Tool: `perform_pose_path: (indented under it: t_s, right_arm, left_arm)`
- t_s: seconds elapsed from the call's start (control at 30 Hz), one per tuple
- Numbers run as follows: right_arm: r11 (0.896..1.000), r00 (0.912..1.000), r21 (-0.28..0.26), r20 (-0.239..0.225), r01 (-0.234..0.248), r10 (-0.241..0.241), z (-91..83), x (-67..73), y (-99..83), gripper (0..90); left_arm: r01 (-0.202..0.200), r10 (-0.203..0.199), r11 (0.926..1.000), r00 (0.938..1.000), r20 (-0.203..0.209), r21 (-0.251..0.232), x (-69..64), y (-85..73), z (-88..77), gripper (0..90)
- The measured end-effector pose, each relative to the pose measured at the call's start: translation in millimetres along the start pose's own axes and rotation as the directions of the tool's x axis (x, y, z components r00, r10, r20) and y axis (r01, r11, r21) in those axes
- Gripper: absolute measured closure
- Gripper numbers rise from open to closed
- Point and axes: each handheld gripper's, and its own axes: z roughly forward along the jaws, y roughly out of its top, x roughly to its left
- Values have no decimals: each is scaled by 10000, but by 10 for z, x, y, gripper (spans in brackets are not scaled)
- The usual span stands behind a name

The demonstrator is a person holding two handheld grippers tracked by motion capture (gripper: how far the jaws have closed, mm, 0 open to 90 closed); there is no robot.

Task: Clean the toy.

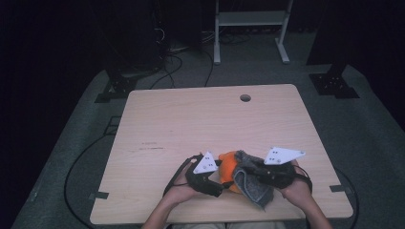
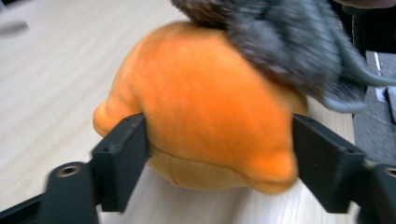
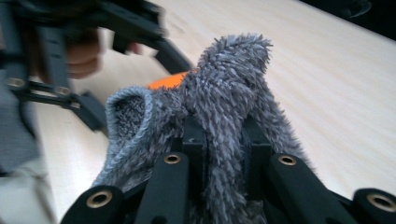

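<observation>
High view: left gripper (image 1: 224, 183) clamped around orange plush (image 1: 228, 164), right gripper (image 1: 253, 172) just beside that plush. Right jaws pinched shut on grey fuzzy cloth (image 3: 224, 107) draped over plush top.

A pale wood-grain counter (image 1: 191, 124) with rounded corners stands on grey carpet, a round cable hole (image 1: 245, 98) cut near its far edge at about 1 o'clock. An orange plush toy (image 1: 228, 166) rests on the counter toward 6 o'clock, close to the near edge, partly draped by a fuzzy grey cloth (image 1: 252, 183). A faint dark scuff (image 1: 150, 147) marks the wood at about 9 o'clock.
</observation>
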Motion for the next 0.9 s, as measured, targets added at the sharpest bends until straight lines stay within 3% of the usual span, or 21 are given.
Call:
perform_pose_path:
  t_s: [0.07,0.1,0.2,0.23,0.27,0.3,0.37,0.43,0.47,0.5,0.57,0.6,0.67,0.7,0.73,0.77,0.8,0.9]
  right_arm:
    - [9997,9972,10,700,263,-263,-96,-21,37,754]
    - [9997,9989,-83,409,224,-220,-198,-31,93,754]
    - [9984,9985,-212,191,520,-516,-270,23,170,753]
    - [9969,9972,-457,-358,634,-650,-301,106,254,753]
    - [9969,9972,-457,-358,634,-650,-301,106,254,753]
    - [9959,9952,-434,-538,795,-818,-284,161,288,752]
    - [9934,9911,-18,-682,1148,-1146,-195,261,319,749]
    - [9899,9902,514,-505,1325,-1299,-84,292,287,746]
    - [9928,9924,489,-617,1096,-1065,-58,260,253,746]
    - [9970,9953,314,-670,714,-692,-79,178,219,747]
    - [9978,9986,405,-106,530,-526,-131,80,185,747]
    - [9978,9986,405,-106,530,-526,-131,80,185,747]
    - [9982,9993,568,318,166,-185,-156,-38,114,747]
    - [9981,9992,476,134,-390,384,-143,-124,22,748]
    - [9979,9987,399,81,-513,510,-130,-141,-9,749]
    - [9979,9987,399,81,-513,510,-130,-141,-9,749]
    - [9981,9984,286,143,-552,548,-122,-139,-14,750]
    - [9990,9992,211,54,-390,388,-99,-94,3,749]
  left_arm:
    - [-266,266,9996,9996,-44,-70,-28,27,1,255]
    - [-446,445,9990,9990,-77,-103,-46,33,8,255]
    - [-864,861,9961,9962,-141,-203,-102,56,22,255]
    - [-1423,1417,9893,9897,-205,-309,-161,77,27,255]
    - [-1423,1417,9893,9897,-205,-309,-161,77,27,254]
    - [-1761,1755,9838,9842,-216,-325,-198,87,29,254]
    - [-2300,2294,9725,9731,-196,-354,-267,98,36,254]
    - [-2529,2527,9675,9674,-179,-73,-298,91,52,255]
    - [-2564,2563,9666,9665,-160,-48,-292,80,54,257]
    - [-2355,2355,9719,9719,-56,-11,-259,54,52,265]
    - [-2225,2225,9749,9749,-2,115,-226,28,51,266]
    - [-2225,2225,9749,9749,-2,115,-226,28,51,265]
    - [-1990,1990,9800,9800,38,38,-195,12,40,264]
    - [-1910,1910,9816,9816,66,-17,-183,20,31,217]
    - [-1621,1623,9864,9867,72,-264,-163,42,19,190]
    - [-1221,1228,9904,9924,66,-651,-141,64,-1,190]
    - [-907,910,9898,9958,-22,-1099,-125,89,-15,176]
    - [-1142,1139,9912,9935,-91,-674,-133,71,23,176]
